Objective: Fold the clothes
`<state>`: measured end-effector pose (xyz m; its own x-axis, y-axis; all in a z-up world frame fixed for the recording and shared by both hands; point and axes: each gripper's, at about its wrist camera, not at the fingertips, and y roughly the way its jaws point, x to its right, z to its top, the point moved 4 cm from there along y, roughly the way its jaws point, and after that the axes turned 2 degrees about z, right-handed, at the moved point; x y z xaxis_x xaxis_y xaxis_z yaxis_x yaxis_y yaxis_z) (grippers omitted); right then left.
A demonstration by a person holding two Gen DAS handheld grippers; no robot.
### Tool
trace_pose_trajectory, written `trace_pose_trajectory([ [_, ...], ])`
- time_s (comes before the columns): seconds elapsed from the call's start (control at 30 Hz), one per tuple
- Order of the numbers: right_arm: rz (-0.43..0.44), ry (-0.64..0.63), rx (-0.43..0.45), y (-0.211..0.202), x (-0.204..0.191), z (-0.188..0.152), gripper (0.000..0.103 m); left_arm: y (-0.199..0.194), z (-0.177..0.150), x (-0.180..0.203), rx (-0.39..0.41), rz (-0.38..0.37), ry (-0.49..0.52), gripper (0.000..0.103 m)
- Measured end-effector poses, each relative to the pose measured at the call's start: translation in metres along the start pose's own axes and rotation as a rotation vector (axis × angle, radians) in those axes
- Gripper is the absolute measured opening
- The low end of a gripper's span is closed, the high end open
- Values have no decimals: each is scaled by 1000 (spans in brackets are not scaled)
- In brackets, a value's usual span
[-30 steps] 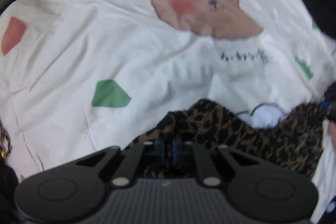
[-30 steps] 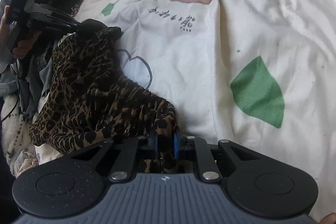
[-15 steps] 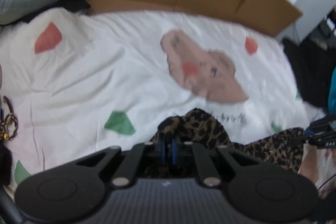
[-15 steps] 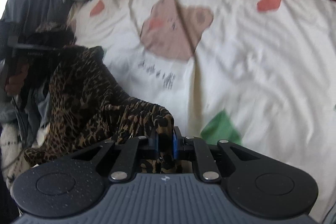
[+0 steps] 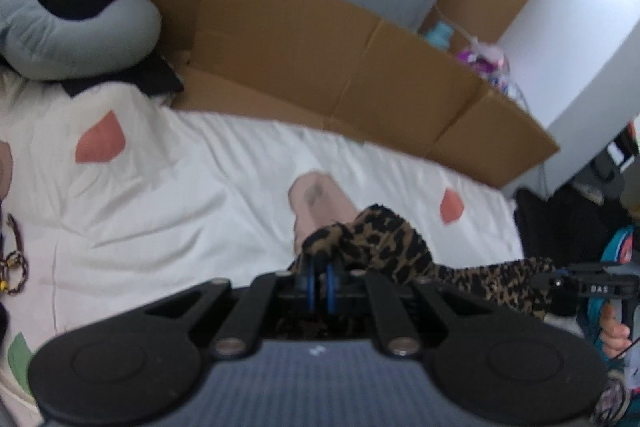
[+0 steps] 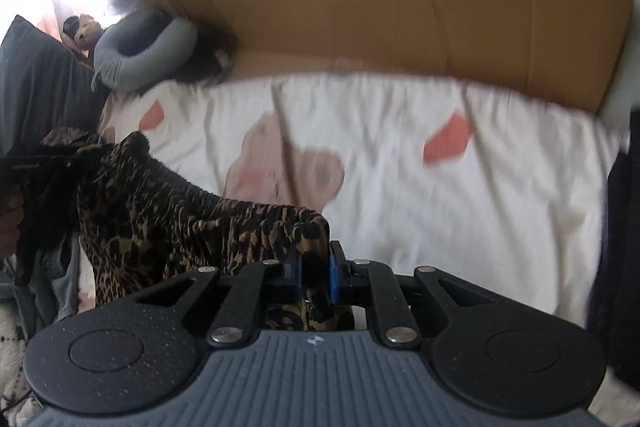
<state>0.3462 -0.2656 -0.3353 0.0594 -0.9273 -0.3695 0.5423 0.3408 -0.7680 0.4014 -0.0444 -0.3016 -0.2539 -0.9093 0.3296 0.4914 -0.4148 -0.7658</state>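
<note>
A leopard-print garment point(image 5: 384, 243) hangs stretched in the air between both grippers, above the bed. My left gripper point(image 5: 319, 277) is shut on one end of its elastic band, with the cloth bunched over the blue pads. My right gripper point(image 6: 314, 273) is shut on the other end of the leopard-print garment point(image 6: 168, 219), which sags to the left toward the other gripper point(image 6: 44, 161) and the hand holding it. In the left wrist view the right gripper point(image 5: 588, 285) shows at the far right edge.
The bed's white quilt point(image 5: 160, 211) has a bear print point(image 6: 280, 171) and red and green patches. Brown cardboard point(image 5: 320, 59) lines the far side. A grey neck pillow point(image 5: 72, 39) lies at the far left. Dark clothes point(image 6: 36, 95) pile at the left.
Both grippers have lifted and tilted upward with the garment, which has come off the quilt and pulled taut. The cardboard and wall have come into view.
</note>
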Motion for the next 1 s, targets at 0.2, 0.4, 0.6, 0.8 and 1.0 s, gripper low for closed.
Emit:
trace_pose_trajectory([
  [0.2,-36,-81,38,-1,-5,54,11,-8,28,-3,63,48,-34,6],
  [0.4,-61,-99,37,27,-7,89,11,-5,55,-12,64,97,-34,6],
  [0.6,-82,-99,36,64,-11,121,11,6,78,-43,75,164,-76,2],
  [0.8,-134,-119,-19,114,-11,128,12,27,80,-71,49,230,-147,0],
  [1.0,-173,-83,-23,132,2,120,49,33,64,-60,21,235,-145,18],
])
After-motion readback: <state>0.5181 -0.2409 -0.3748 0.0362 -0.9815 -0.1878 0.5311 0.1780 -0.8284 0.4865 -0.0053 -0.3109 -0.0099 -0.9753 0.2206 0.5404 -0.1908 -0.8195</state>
